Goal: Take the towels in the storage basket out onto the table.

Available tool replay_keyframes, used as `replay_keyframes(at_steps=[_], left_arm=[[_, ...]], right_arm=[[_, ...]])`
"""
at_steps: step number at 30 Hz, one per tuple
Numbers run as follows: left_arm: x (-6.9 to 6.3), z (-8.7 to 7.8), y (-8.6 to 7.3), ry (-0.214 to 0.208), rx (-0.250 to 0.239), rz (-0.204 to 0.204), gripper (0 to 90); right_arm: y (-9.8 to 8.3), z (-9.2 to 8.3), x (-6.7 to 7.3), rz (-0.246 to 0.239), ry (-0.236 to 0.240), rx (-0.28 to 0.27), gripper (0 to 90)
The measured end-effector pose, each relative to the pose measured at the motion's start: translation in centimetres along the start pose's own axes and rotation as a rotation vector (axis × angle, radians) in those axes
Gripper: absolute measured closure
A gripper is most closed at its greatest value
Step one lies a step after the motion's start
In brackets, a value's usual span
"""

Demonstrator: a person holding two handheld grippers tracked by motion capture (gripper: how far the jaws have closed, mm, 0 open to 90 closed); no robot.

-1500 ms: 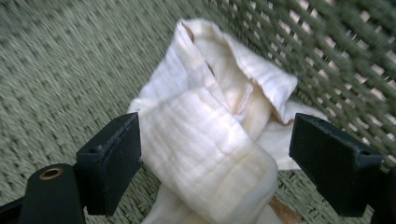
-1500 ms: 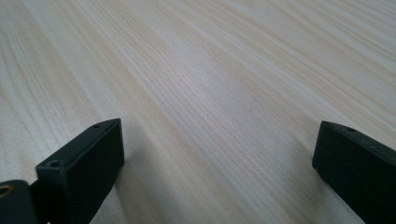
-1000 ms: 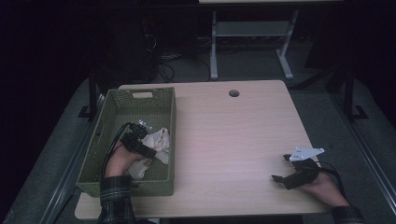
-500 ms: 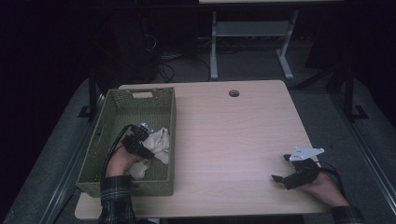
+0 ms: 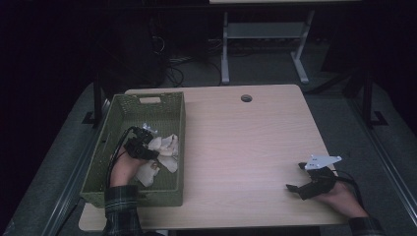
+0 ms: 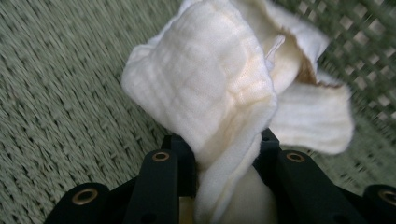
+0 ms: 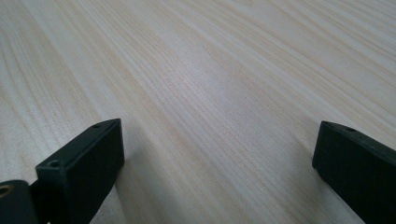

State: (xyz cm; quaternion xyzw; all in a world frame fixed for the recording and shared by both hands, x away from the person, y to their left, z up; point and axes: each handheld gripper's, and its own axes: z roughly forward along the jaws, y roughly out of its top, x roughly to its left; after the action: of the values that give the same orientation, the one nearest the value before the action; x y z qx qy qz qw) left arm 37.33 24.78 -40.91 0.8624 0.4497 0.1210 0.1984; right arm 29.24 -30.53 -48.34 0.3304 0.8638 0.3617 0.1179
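In the high view, a crumpled cream-white woven cloth is lying inside the green perforated plastic basket at the left of the pale wooden table. The left gripper is being held down into the basket at the cloth, while the right gripper is being rested on the bare table, well apart from it.

In the left gripper view, the jaws have just been closing and are being pressed on a bunched fold of the cloth, which is being held between them above the basket floor. The cloth is judged soft, light and limp, not fragile; a thick gathered fold is judged the safest hold, since a thin edge could be slipping out.

In the right gripper view, the jaws are being kept wide apart over the table, with nothing between them.
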Motion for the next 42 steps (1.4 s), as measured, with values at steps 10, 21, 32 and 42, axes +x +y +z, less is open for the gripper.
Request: replay_keyframes(at_steps=[10, 21, 32, 42], left_arm=[[0.8, -2.5, -0.3, -0.024, -0.218, -0.042, 70.7], [0.8, -4.9, -0.4, -0.060, -0.398, -0.071, 71.9], [0.4, -7.1, -0.2, -0.082, -0.528, -0.073, 72.6], [0.4, -9.4, -0.3, -0.112, -0.630, -0.074, 72.9]], right_arm=[[0.0, 0.0, 0.0, 0.000, 0.000, 0.000, 1.9], [0.0, 0.0, 0.0, 0.000, 0.001, 0.001, 1.9], [0.0, 0.0, 0.0, 0.000, 0.001, 0.001, 1.9], [0.0, 0.0, 0.0, 0.000, 0.002, 0.000, 1.9]])
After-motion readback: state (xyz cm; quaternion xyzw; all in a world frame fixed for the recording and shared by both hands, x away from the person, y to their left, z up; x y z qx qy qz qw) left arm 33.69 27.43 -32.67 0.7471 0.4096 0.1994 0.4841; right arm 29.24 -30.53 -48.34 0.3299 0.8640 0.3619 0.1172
